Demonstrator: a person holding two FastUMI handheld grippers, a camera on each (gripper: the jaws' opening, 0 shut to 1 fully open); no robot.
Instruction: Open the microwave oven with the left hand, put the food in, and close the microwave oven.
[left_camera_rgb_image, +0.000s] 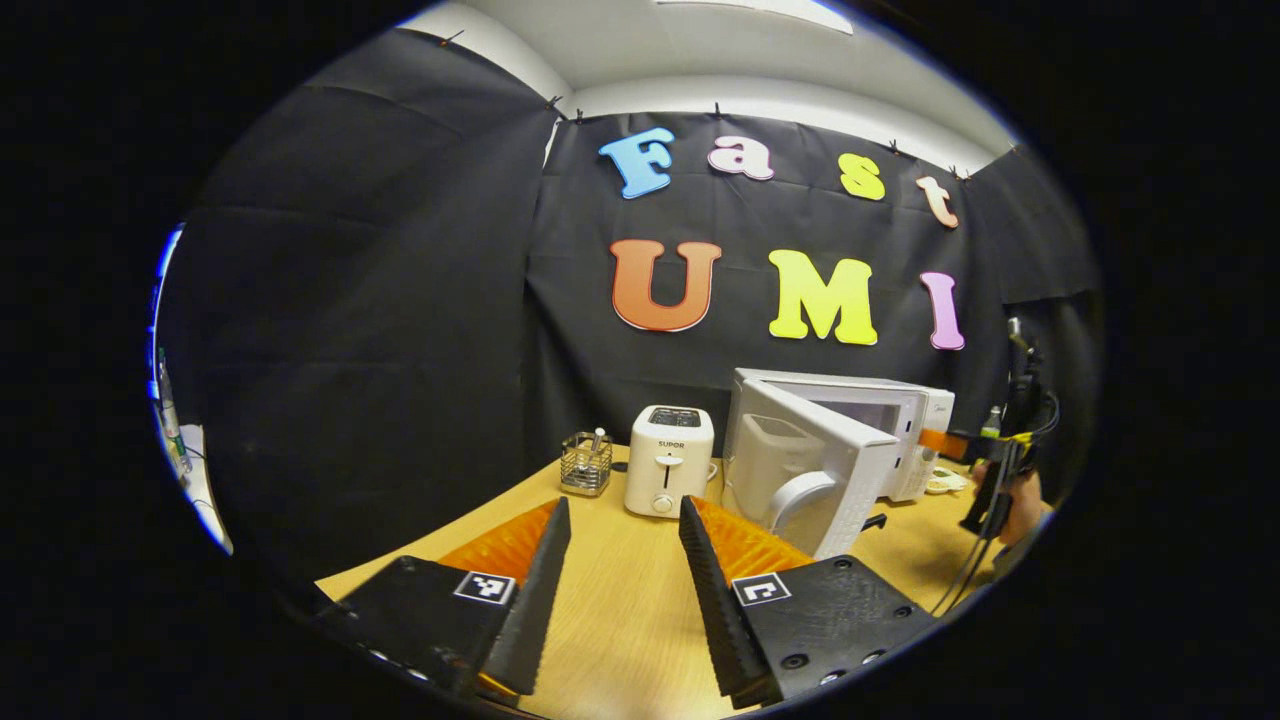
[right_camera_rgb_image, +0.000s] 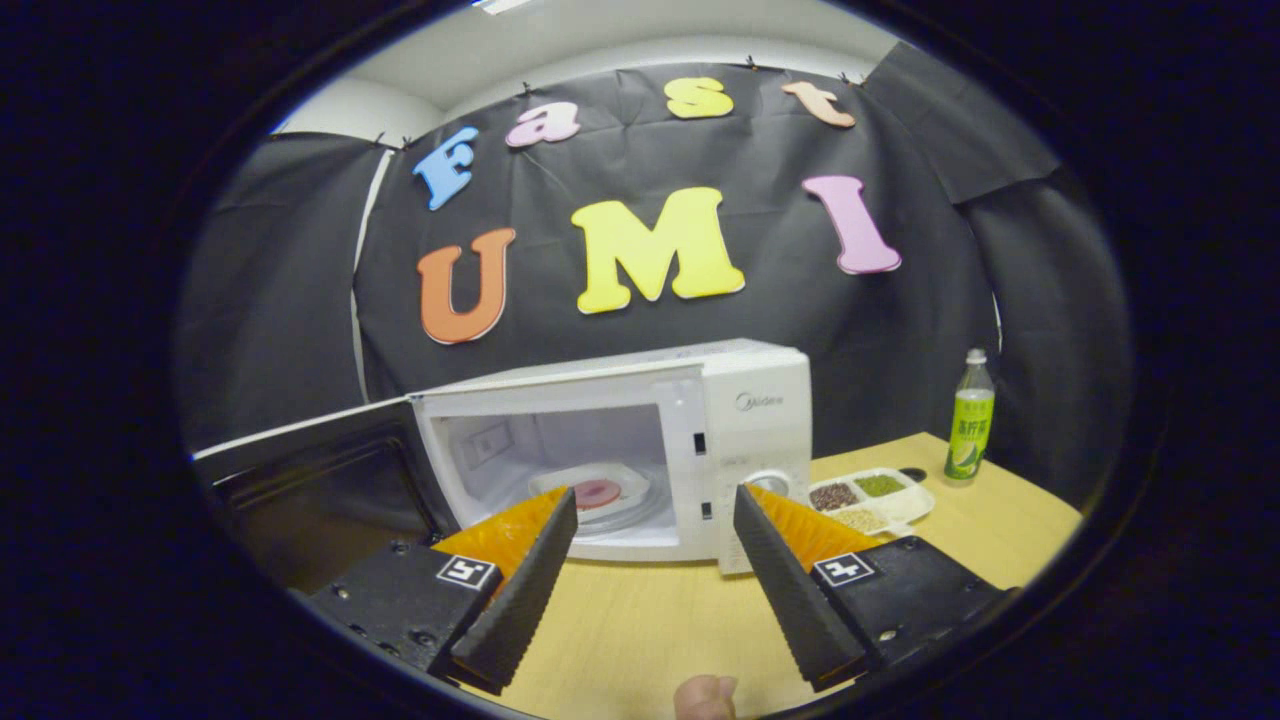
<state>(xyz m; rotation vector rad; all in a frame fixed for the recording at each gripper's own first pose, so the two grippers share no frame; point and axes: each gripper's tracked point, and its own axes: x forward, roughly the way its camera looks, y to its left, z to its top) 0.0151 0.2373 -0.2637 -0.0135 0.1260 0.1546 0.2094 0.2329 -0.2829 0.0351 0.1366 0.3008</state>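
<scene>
Microwave (right_camera_rgb_image: 640, 440) open, food (right_camera_rgb_image: 597, 492) inside, toaster (left_camera_rgb_image: 668, 460) beside

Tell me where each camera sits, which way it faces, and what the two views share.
Left gripper view: rides the left gripper, open, facing the toaster and the open microwave door; the right gripper appears far right.
Right gripper view: rides the right gripper, open, facing into the microwave at the food inside; a fingertip shows at the bottom.
Shared: microwave and wooden table.
</scene>
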